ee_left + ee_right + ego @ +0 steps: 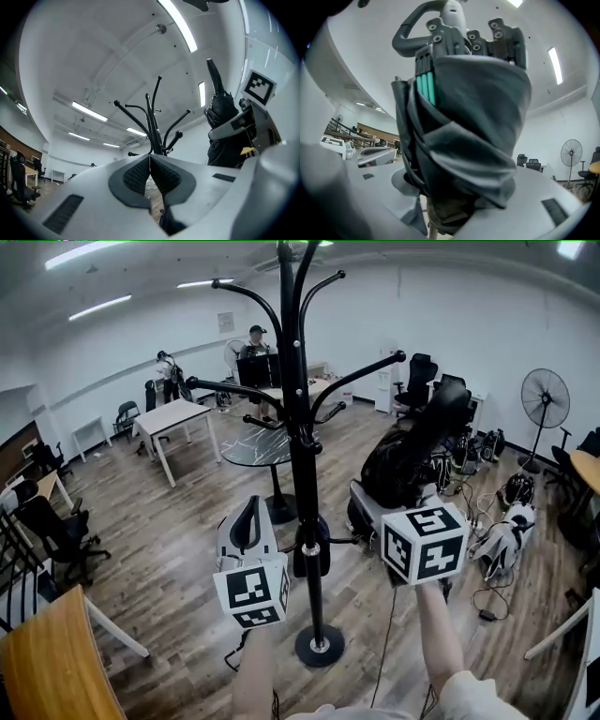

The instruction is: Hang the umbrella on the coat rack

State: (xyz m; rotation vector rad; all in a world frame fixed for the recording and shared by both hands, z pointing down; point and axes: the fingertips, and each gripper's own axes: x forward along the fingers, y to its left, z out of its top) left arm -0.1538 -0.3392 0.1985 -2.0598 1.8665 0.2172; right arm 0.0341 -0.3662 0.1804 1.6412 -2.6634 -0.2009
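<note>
Black folded fabric fills the gap between the jaws of my right gripper [459, 185]: they are clamped on the umbrella [473, 122] low on its bundle, so nearly all of its length stands out past the jaws. In the head view its long axis runs up and away from me, leaning to the right, and its far end is out to the right of the coat rack [305, 474] and apart from it. At that far end, in the right gripper view, I see teal rib tips and a curved grey loop [404, 35], which I take to be the part that should go over a hook.

The rack's pole stands between my two grippers, left of the umbrella. One upward-curving peg [375, 368] reaches out toward the umbrella's side, and its knob sits up and to the left of the umbrella's top, near it but not touching. So the move I judge to be coming is a carry to the left and slightly up, with the loop brought over that knob. My right hand is the nearer one to this peg.

My left gripper [150, 158] has its ribbed pads pressed together with nothing between them. It sits just left of the pole and points up at the rack's crown.
</note>
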